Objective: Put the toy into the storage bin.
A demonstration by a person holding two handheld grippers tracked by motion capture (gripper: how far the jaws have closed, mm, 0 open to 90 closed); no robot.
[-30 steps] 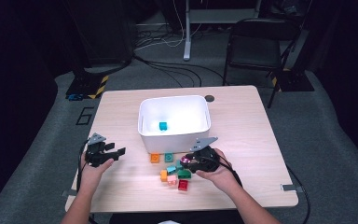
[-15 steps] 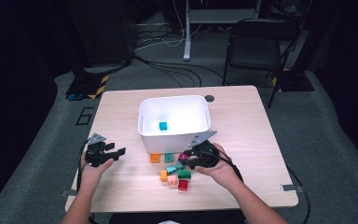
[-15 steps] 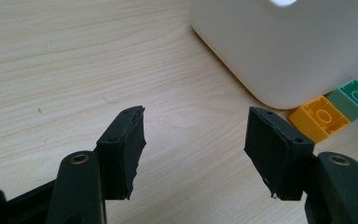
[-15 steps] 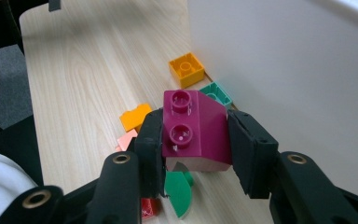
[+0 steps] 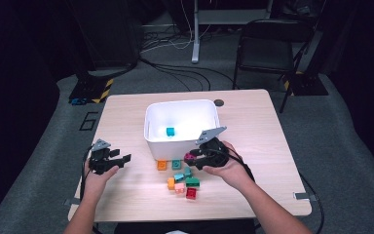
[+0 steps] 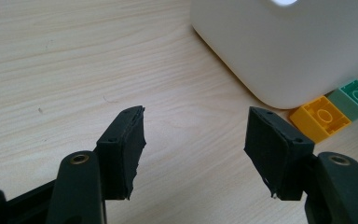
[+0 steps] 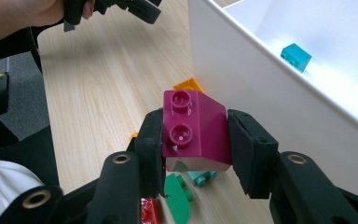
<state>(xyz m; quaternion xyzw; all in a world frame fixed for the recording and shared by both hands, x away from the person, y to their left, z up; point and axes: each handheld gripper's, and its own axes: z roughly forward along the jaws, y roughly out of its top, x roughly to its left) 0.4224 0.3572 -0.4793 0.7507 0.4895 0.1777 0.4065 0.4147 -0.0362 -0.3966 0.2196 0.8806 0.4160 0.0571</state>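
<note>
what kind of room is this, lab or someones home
Probably a lab or recording studio rather than a home: dark surroundings, cables on the grey carpet, a folding chair, and one wooden table with a white bin.

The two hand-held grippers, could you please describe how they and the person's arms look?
Each gripper, left and right, is black with two jaws ending in flat rectangular black pads. Brass-coloured rivets sit at the jaw joints, and a grey three-cornered plate tops each. A black cable trails from the right one. The forearms are bare; no sleeves show.

Black two-jaw grippers [image 6: 193,154] — brass-ringed screws, flat rubbery pads [image 7: 251,149], grey three-cornered top plates, trailing black cables.
</note>
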